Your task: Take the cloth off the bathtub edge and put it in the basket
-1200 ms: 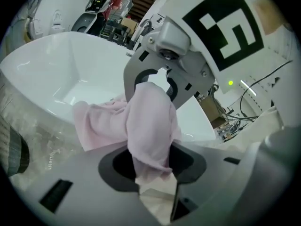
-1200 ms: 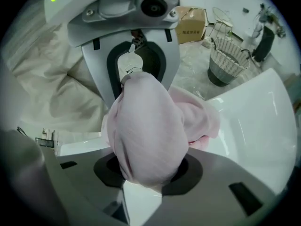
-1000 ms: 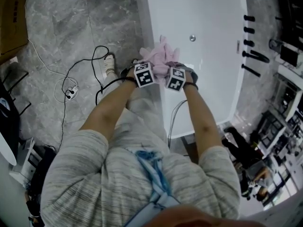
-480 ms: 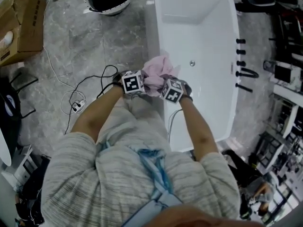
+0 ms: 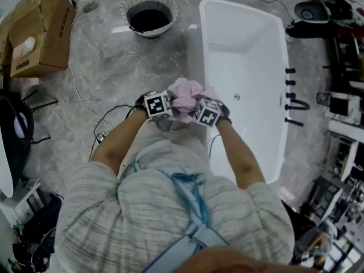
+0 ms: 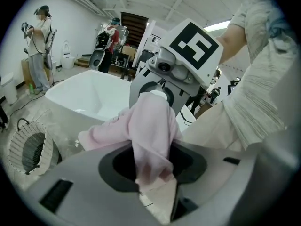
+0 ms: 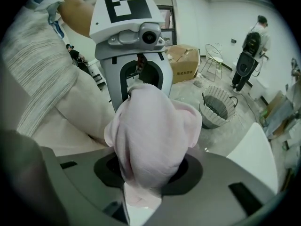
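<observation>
A bunched pink cloth [image 5: 186,97] hangs in the air between my two grippers, clear of the white bathtub [image 5: 244,84]. My left gripper [image 5: 168,110] is shut on one side of the cloth [image 6: 150,140], and my right gripper [image 5: 196,111] is shut on the other side of the cloth [image 7: 150,140]. The folds hide the fingertips in both gripper views. The two grippers face each other closely, just left of the tub's near rim. The round woven basket [image 5: 148,14] with a dark inside stands on the floor beyond, near the tub's far left corner.
A cardboard box [image 5: 40,33] sits at the far left on the grey marble floor. Cables [image 5: 94,127] trail over the floor by my left arm. Dark fixtures [image 5: 293,95] line the tub's right side. People stand [image 6: 37,46] in the background.
Both grippers have lifted the cloth off the tub edge and carried it up and to the left. The basket has come into view at the top.
</observation>
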The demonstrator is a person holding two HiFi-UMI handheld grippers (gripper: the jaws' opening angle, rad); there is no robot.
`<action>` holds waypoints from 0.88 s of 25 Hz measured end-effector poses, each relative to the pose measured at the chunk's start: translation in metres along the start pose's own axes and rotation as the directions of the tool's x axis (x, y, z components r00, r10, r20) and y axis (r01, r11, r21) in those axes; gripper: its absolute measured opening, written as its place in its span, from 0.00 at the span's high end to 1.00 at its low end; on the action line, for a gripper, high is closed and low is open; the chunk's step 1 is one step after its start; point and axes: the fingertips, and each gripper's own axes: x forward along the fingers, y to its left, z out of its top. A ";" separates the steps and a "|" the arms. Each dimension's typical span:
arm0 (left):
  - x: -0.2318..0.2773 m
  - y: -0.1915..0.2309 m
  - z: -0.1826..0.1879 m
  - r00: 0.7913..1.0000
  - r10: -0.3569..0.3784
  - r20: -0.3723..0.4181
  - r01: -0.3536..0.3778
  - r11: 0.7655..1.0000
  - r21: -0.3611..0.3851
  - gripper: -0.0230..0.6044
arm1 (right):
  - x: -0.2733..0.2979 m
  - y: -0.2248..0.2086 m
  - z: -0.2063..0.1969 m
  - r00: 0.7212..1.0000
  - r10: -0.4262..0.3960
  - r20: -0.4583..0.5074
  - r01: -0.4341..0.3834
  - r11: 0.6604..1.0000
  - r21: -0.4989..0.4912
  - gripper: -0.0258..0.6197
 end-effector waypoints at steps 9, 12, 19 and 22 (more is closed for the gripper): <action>-0.084 0.022 -0.031 0.998 0.064 0.017 -0.065 0.998 0.018 0.70 | -0.002 -0.015 0.093 1.000 -0.015 0.016 0.017 0.995 -0.096 0.70; -0.106 0.022 -0.046 0.997 0.075 0.023 -0.075 0.997 0.017 0.70 | 0.002 -0.012 0.120 1.000 -0.008 0.025 0.011 0.993 -0.118 0.70; -0.152 0.031 -0.070 0.990 0.130 0.055 -0.130 0.991 -0.008 0.70 | 0.007 -0.026 0.168 0.998 -0.040 0.039 0.047 0.981 -0.186 0.70; -0.163 0.038 -0.077 0.988 0.139 0.060 -0.137 0.990 -0.035 0.70 | 0.009 -0.030 0.186 0.999 -0.019 0.046 0.028 0.978 -0.207 0.70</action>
